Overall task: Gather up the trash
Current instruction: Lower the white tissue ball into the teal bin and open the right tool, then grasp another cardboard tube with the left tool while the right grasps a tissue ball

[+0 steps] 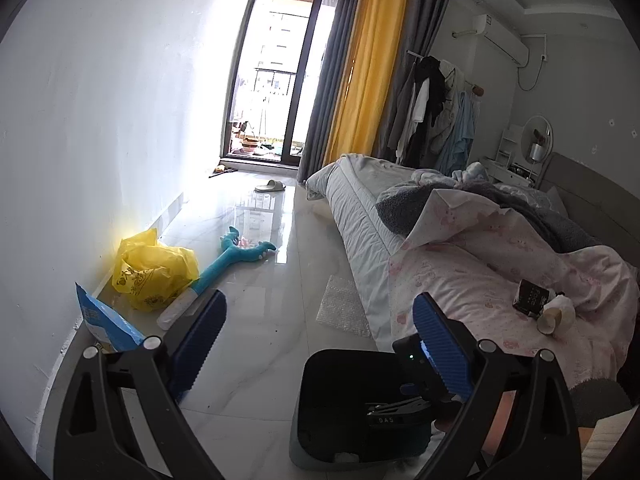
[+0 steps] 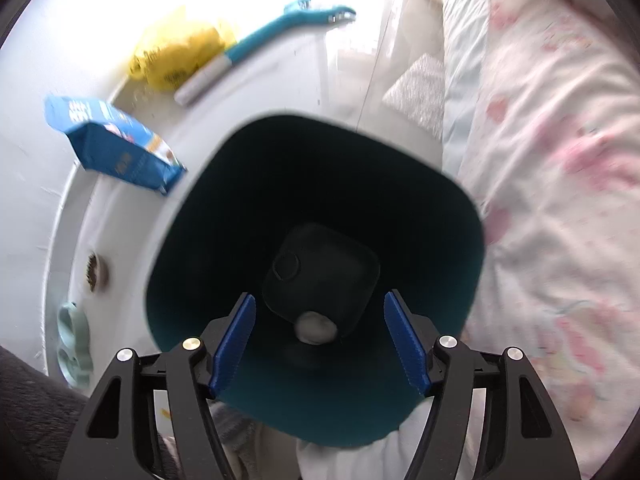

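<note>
A dark trash bin point(image 2: 320, 216) stands on the pale tiled floor point(image 1: 280, 300) just beside the bed point(image 1: 500, 248), and one whitish crumpled wad point(image 2: 316, 327) lies at its bottom. The right claw point(image 2: 320, 340) points steeply down over the bin's mouth with its two blue pads point(image 2: 236, 340) spread apart; nothing sits between them and they touch nothing. The left claw point(image 1: 320, 340) is held higher, aimed across the room, its pads also spread wide and empty; the right claw's body shows below it, over the bin point(image 1: 340, 400).

On the floor by the wall lie one yellow plastic bag point(image 1: 154, 270), one blue packet point(image 2: 116, 148), one white tube point(image 2: 204, 82) and one teal plush toy point(image 1: 236, 252). One patch of bubble wrap point(image 1: 344, 306) lies against the bed's side. On the pink quilt point(image 1: 480, 272) sit one dark box point(image 1: 532, 298) and one tipped paper cup point(image 1: 556, 314), touching each other. A single slipper point(image 1: 270, 187) rests near the balcony door point(image 1: 276, 60). By the wall in the right wrist view sits one pale green dish point(image 2: 74, 334), too blurred to read further.
</note>
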`<state>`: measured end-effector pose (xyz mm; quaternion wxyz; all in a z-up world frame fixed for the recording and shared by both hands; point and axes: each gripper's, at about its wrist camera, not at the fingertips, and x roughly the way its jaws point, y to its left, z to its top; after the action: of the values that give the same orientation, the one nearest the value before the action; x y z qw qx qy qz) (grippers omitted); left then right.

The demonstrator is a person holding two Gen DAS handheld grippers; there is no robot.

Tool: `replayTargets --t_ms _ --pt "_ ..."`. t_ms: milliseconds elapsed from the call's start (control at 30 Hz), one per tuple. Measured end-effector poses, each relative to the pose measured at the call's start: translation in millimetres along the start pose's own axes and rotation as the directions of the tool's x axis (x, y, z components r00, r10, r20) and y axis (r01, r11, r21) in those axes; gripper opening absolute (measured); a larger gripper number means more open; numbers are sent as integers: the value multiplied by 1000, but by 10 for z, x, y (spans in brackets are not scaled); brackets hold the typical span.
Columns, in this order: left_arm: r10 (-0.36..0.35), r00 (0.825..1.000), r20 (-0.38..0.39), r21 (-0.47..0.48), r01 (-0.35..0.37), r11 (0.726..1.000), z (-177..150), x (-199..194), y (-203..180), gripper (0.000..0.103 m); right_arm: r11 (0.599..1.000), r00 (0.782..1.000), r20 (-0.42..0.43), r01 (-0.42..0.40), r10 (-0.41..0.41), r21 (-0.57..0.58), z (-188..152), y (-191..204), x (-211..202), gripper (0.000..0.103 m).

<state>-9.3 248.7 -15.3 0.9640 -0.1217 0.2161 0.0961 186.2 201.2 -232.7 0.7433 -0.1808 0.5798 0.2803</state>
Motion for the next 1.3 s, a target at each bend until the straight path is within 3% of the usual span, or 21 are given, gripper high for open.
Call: replayTargets --t_ms 200,500,800,967,1233,1300 --pt "0 1000 10 -23 0 1000 46 8 -48 96 998 987 154 -59 55 18 23 -108 -583 72" --pt "-73 997 15 -63 74 995 143 67 -241 96 990 937 334 -130 104 56 -10 -433 -1306 73" --pt "-133 991 -11 -77 132 988 158 198 -532 96 991 876 476 -117 72 67 -218 -904 -1950 73" --pt "-157 987 -21 -38 156 987 150 249 -777 96 991 845 533 -107 51 75 -342 -1105 -2201 74" --pt "-199 979 -51 -15 199 980 109 377 -1109 96 989 815 579 -74 -15 130 -618 -1618 -2351 74" --pt "-207 977 -59 -6 207 978 92 410 -1190 96 984 796 605 -85 -26 155 -690 -1785 -2411 74"
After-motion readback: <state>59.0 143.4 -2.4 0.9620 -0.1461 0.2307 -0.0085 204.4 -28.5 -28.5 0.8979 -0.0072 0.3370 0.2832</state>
